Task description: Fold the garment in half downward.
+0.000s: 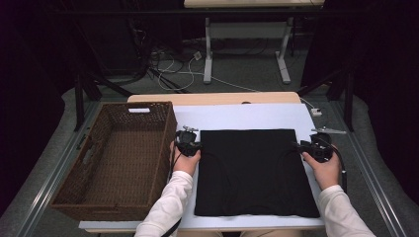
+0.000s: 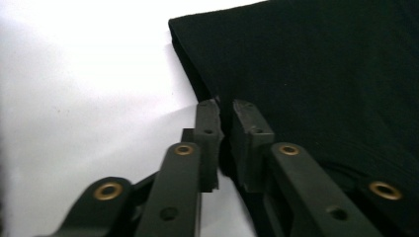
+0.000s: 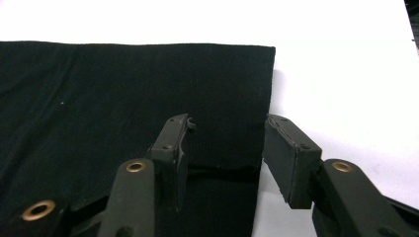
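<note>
A black, square-folded cloth garment [image 1: 249, 173] lies flat on the white worktop [image 1: 247, 116], filling its middle from near edge toward the far side. Its surface is smooth, with faint curved seams; edges straight.

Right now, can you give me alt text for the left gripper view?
The left gripper has its jaws nearly closed on the left edge of a folded black garment, a thin fold of cloth between the fingertips. The garment lies flat on a white table surface.
</note>
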### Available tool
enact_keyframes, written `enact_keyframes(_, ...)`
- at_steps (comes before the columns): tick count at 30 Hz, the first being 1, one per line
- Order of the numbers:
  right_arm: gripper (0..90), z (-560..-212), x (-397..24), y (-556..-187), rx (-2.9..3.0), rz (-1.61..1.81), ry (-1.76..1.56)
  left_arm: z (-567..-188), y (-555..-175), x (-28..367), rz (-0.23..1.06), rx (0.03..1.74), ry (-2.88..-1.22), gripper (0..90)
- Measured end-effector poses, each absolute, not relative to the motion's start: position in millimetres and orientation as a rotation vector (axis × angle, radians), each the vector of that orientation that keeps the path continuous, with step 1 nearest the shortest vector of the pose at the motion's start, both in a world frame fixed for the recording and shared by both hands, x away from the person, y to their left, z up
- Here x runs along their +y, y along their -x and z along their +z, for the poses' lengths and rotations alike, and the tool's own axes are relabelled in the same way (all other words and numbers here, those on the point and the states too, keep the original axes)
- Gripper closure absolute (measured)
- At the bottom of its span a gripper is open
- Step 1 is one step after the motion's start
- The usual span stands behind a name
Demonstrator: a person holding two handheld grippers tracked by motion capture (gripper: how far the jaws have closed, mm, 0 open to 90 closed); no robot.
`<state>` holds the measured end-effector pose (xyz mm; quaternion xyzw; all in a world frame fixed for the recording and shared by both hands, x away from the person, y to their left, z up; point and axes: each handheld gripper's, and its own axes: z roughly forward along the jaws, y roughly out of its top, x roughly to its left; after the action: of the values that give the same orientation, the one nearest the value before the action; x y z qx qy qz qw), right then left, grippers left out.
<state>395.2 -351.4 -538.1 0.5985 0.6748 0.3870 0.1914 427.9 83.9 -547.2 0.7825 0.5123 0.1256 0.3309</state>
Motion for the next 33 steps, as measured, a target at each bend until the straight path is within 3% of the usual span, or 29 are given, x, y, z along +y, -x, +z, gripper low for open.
enact_keyframes(5, 52.8, -538.0, -351.6, -395.3, 1.894, 1.084, -1.68, -544.2, -410.0, 84.0, 0.265, 1.334, -2.03, 65.0)
enact_keyframes(14, 50.7, -536.3, -351.4, -394.4, 1.89, 1.081, -1.678, -534.0, -369.3, 84.6, 0.266, 1.197, -2.08, 43.6)
enact_keyframes(19, 47.8, -536.4, -349.6, -394.8, 1.884, 1.068, -1.655, -532.7, -347.8, 85.4, 0.264, 1.132, -2.081, 40.1)
enact_keyframes(24, 46.7, -536.4, -348.7, -394.6, 1.887, 1.049, -1.645, -532.4, -327.2, 89.6, 0.343, 1.082, -2.086, 36.4)
enact_keyframes(33, 44.7, -535.7, -346.6, -393.7, 1.898, 1.05, -1.631, -537.4, -300.4, 102.8, 0.205, 0.982, -2.109, 35.4)
